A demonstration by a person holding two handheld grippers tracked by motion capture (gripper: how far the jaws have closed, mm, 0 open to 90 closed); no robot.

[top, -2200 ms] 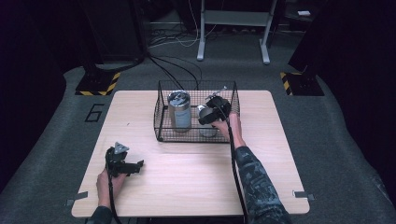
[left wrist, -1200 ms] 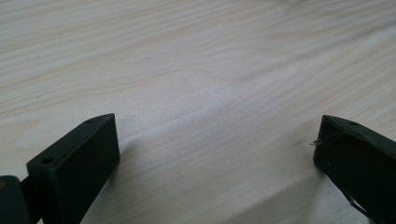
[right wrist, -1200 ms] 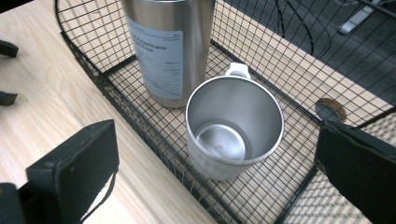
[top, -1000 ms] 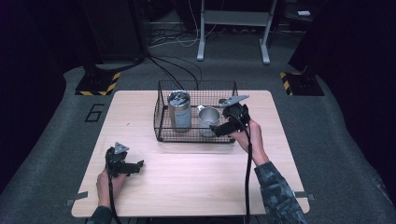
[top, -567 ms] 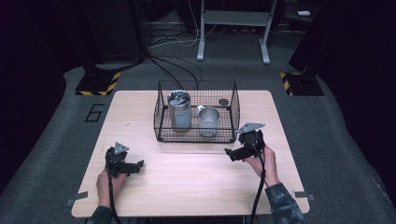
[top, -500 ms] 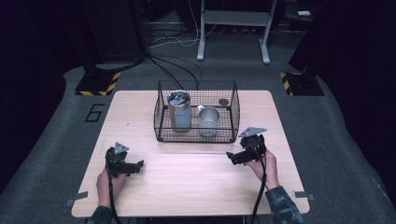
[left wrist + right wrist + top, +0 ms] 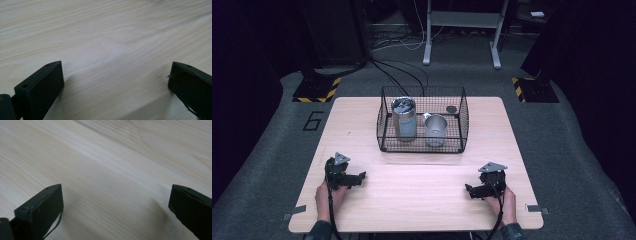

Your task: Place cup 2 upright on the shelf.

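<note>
A black wire basket (image 7: 384,125) stands at the back middle of the light wooden table (image 7: 422,185). Inside it a tall metal tumbler (image 7: 404,119) stands upright at the left, with a shorter metal cup (image 7: 435,129) beside it and a small round dark disc (image 7: 452,109) at the back right. My left gripper (image 7: 358,177) rests on the table near the front left, open, with bare wood between its jaws in the left gripper view (image 7: 115,82). At the front right my right gripper (image 7: 471,190) rests low on the table, open, nothing between its jaws (image 7: 115,202).
Grey floor surrounds the table, with a painted number 6 (image 7: 313,120) at the left. Cables (image 7: 399,75) run from behind the basket to dark stands with yellow-black hazard tape (image 7: 316,90). A grey metal frame (image 7: 462,30) stands at the back.
My right gripper has drawn back out of the basket, away from the metal cup, and come down to the table's front right. The left gripper has not moved.
</note>
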